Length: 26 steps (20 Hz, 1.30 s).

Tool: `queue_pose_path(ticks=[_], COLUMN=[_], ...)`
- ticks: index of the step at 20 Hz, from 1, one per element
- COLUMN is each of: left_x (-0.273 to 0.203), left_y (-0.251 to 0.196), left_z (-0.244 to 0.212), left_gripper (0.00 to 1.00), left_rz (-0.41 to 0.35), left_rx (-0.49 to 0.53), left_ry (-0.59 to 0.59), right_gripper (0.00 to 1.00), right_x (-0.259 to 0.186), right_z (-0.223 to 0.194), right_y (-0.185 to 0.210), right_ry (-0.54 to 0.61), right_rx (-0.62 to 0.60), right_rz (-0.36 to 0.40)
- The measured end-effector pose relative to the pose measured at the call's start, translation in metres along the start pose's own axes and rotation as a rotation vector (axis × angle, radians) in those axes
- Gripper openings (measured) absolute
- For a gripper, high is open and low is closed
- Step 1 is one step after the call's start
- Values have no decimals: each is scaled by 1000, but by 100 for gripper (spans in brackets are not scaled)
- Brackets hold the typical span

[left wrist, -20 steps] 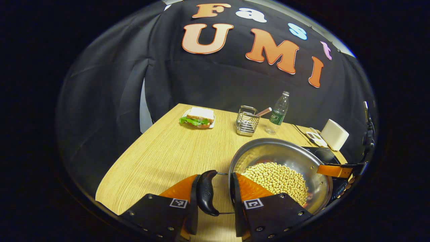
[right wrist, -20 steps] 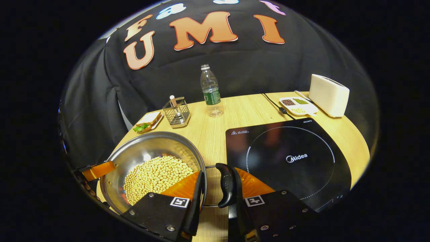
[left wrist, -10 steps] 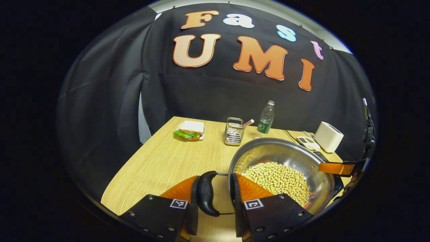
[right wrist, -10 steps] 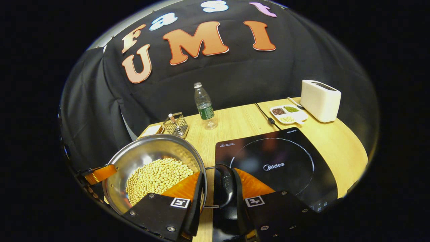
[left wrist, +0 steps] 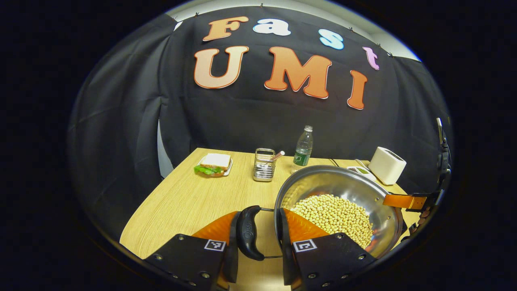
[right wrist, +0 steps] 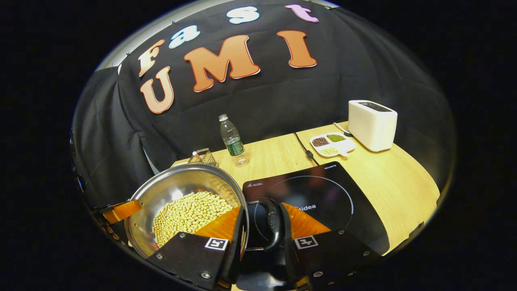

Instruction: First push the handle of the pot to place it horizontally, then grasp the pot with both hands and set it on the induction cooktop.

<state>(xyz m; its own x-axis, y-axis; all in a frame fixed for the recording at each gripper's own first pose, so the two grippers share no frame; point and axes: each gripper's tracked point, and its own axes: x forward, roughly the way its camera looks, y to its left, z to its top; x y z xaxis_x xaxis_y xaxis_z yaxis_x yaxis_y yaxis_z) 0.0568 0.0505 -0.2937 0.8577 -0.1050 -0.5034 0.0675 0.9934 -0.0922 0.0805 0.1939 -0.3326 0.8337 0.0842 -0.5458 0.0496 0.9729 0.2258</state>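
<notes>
A steel pot (left wrist: 347, 186) half full of soybeans (left wrist: 335, 214) hangs above the wooden table (left wrist: 190, 202), held level between both grippers. My left gripper (left wrist: 256, 237) is shut on the pot's left black handle (left wrist: 247, 232) and rim. My right gripper (right wrist: 261, 231) is shut on the right black handle (right wrist: 273, 223) and rim of the pot (right wrist: 177, 190). That handle is over the left part of the black induction cooktop (right wrist: 327, 194). The right gripper (left wrist: 420, 201) also shows at the pot's far rim in the left gripper view, and the left gripper (right wrist: 115, 211) shows likewise in the right gripper view.
At the back of the table stand a sandwich on a plate (left wrist: 213, 164), a wire holder (left wrist: 263, 169) and a water bottle (right wrist: 231, 139). A white toaster (right wrist: 372, 124), a divided dish (right wrist: 332, 144) and a black cable (right wrist: 303, 146) lie behind the cooktop.
Both grippers have lifted the pot and carried it to the right. Its right handle has gone from beside the cooktop to over the cooktop's left part.
</notes>
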Motion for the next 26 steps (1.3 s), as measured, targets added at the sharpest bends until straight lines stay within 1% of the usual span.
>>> queue_pose_path(ticks=[6,7,8,9,11,14,15,18,19,20,22,23,25,26], left_x=[6,10,12,13,18,24,26,33,36,41,49,53,58,61], left_y=[-39,-46,-52,-60,-73,-93,-100,-122,-129,-135,-148,-154,-167,-174], left_z=[8,8,9,9,10,8,7,4,4,2,0,-2,-5,-5], left_gripper=[45,47,47,47,45,45,45,45,45,45,45,43,47,47], left_rz=[-33,-38,-43,-49,-61,-81,-88,-107,-113,-117,-129,-135,-145,-149], left_rx=[30,34,38,42,48,57,62,76,80,81,78,78,82,85], left_ry=[6,6,6,9,14,24,29,43,45,51,62,67,73,74], right_gripper=[45,45,41,45,45,45,41,41,45,46,45,45,45,46], right_x=[-4,-5,-6,-5,-6,-7,-7,-6,-5,-3,-1,1,3,4], right_z=[11,13,15,17,18,20,20,19,20,20,21,23,26,28], right_y=[-36,-43,-49,-54,-68,-89,-95,-117,-124,-130,-143,-149,-162,-168], right_ry=[-16,-19,-22,-24,-27,-30,-32,-26,-26,-23,-19,-19,-17,-17], right_rx=[28,36,43,48,56,69,76,94,98,99,104,105,107,109], right_rz=[-26,-30,-36,-42,-53,-72,-79,-98,-105,-113,-128,-133,-144,-149])
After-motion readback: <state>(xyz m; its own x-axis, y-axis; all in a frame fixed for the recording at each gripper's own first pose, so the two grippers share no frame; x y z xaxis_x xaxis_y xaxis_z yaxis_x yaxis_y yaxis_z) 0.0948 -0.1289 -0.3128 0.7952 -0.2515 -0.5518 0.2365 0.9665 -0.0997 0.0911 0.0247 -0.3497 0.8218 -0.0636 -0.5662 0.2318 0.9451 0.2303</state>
